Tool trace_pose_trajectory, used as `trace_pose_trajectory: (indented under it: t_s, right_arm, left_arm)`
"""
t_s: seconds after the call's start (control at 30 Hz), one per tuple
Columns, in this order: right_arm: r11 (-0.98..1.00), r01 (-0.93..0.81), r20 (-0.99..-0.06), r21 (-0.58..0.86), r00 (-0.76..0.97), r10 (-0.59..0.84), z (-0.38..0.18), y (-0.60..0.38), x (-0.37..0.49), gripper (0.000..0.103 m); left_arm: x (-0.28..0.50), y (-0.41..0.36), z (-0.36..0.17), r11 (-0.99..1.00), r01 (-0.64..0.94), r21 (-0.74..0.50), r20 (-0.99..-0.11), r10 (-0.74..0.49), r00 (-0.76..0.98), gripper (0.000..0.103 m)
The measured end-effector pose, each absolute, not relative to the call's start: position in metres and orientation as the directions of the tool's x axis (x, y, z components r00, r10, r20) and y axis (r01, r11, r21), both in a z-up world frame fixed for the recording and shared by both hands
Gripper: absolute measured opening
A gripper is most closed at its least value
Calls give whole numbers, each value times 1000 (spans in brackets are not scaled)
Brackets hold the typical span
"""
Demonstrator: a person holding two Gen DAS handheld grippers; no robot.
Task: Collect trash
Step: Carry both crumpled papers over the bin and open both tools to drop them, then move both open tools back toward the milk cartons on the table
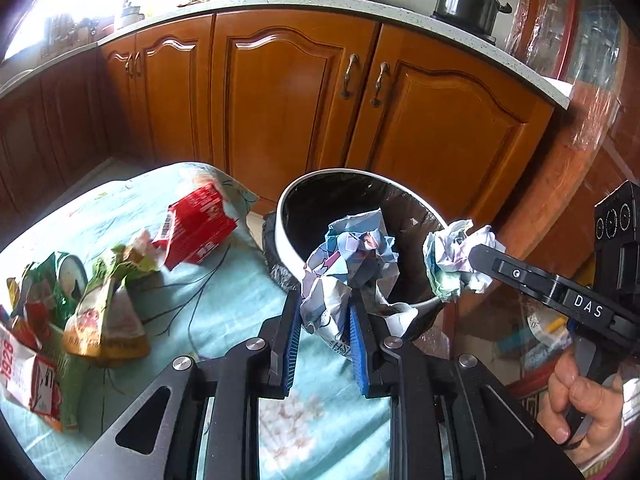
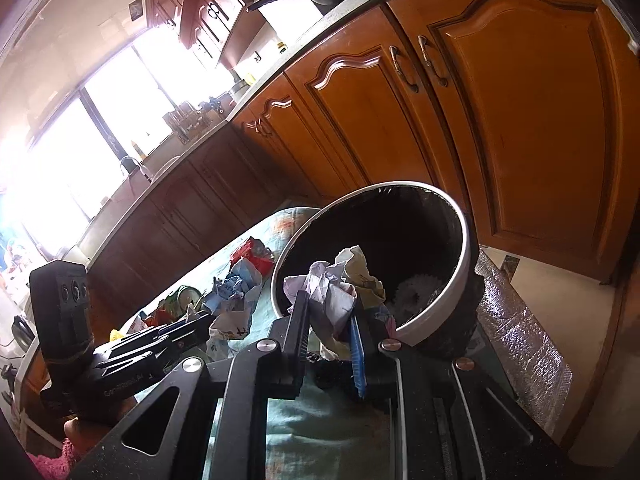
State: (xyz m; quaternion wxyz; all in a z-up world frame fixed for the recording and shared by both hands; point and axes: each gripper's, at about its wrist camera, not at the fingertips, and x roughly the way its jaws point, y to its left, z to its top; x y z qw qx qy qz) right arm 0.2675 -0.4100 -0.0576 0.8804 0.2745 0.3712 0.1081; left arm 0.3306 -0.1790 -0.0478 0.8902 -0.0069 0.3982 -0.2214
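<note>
Both claws carry crumpled paper toward the bin (image 1: 362, 184), which sits at twelve o'clock off the table's far edge. The left claw (image 1: 325, 322) is clamped tight on one paper ball (image 1: 348, 256); the right claw (image 2: 332, 320) pinches another wad (image 2: 332, 288). Next, I judge, each must clear the white rim, then release. More wrappers (image 1: 108, 312) wait at nine o'clock on the table (image 1: 224, 312); cupboards (image 1: 280, 92) stand close behind.
</note>
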Motion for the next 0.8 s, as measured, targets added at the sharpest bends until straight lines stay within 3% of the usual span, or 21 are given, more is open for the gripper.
trace_pose_trajectory:
  t_s: [0.5,0.6,0.63,0.67,0.77,0.8]
  right_arm:
    - [870,26,-659,492,665,353,-67,-426,317,21]
    - [877,23,-676,480,647,353,-72,-427,323,23]
    - [878,26,-681,479,643,352,-74,-427,326,26]
    - [879,32,-687,475,638,348,-76,-427,328,36]
    - [877,45,-694,479,631,347,-79,-430,331,54]
    - [878,50,-692,477,637,340,-79,-431,330,56]
  left_arm:
    - [387,-221,-51,909,393,-139,-757,-354,549,23]
    - [397,-227,-55,912,387,-137,-770,-344,537,30]
    - [400,-227,-57,914,383,-138,-775,-340,533,40]
    - [401,-228,-57,915,380,-139,-775,-339,533,45]
    - [402,-227,-58,918,369,-143,-774,-336,536,54]
    - [401,-225,-58,918,368,-151,-770,-342,538,54]
